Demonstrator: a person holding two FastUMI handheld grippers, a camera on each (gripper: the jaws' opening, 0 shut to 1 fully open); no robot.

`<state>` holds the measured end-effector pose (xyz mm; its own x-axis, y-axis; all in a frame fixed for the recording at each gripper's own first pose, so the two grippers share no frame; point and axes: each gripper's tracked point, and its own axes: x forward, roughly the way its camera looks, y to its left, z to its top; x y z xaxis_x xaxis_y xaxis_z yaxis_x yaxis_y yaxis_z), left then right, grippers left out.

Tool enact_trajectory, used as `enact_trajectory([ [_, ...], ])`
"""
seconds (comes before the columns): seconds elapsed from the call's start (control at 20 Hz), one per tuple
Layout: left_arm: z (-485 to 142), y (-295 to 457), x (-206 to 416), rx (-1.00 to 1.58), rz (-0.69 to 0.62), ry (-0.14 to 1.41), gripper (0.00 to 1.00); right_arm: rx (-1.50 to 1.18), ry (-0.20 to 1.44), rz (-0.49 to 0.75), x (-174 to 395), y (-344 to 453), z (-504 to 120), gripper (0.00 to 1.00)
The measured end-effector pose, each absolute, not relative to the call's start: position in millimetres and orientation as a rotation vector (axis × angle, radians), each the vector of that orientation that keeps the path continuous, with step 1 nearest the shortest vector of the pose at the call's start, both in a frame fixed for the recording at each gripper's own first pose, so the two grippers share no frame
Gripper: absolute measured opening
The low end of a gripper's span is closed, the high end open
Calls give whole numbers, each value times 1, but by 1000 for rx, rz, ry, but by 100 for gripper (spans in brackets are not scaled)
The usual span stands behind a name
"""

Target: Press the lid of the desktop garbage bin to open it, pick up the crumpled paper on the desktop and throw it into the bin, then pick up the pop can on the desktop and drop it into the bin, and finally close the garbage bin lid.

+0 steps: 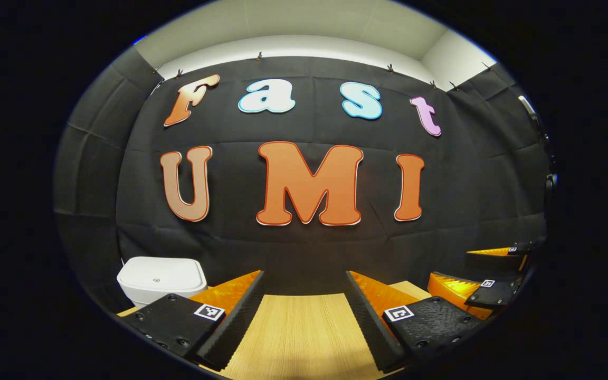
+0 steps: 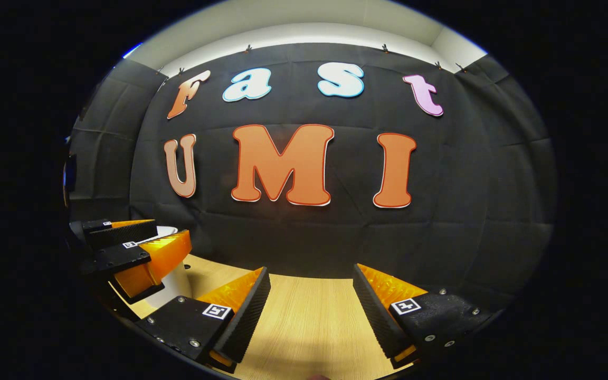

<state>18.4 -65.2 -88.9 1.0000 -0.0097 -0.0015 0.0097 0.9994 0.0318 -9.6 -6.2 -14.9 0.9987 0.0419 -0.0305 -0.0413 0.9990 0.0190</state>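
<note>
On the wooden desktop [image 1: 298, 332], in the left gripper view, the garbage bin [image 1: 160, 282] sits toward the back, close to the black cloth wall [image 1: 304, 253], with its lid [image 1: 159, 275] down flat. The left gripper [image 1: 304, 295] hovers to the right of the bin, its fingers spread wide with bare wood between them, grasping nothing; its left finger [image 1: 230, 311] overlaps the bin's lower right corner in this view. Farther right of the bin, at the edge, the right gripper [image 1: 486, 274] is seen from the side.

In the right gripper view, the right gripper [image 2: 309, 301] is also released, fingers wide apart over the desktop and holding nothing. The left gripper [image 2: 140, 248] is at the far left, in front of the bin [image 2: 174, 287], which peeks out white behind and below it. I cannot see the crumpled paper or the pop can from here.
</note>
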Motion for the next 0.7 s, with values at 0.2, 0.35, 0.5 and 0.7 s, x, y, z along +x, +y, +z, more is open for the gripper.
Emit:
enact_trajectory([
  [0.2,-90,-66,20,35,-12,1,94,22,23,40,-8,-7,-13,94],
  [0.35,-93,-66,20,32,-10,5,94,23,31,42,-6,-6,-16,94],
  [0.5,-96,-67,21,28,-13,14,94,20,34,43,-7,-5,-18,94],
  [0.7,-100,-70,21,36,-20,24,94,29,51,50,-6,-5,-23,94],
])
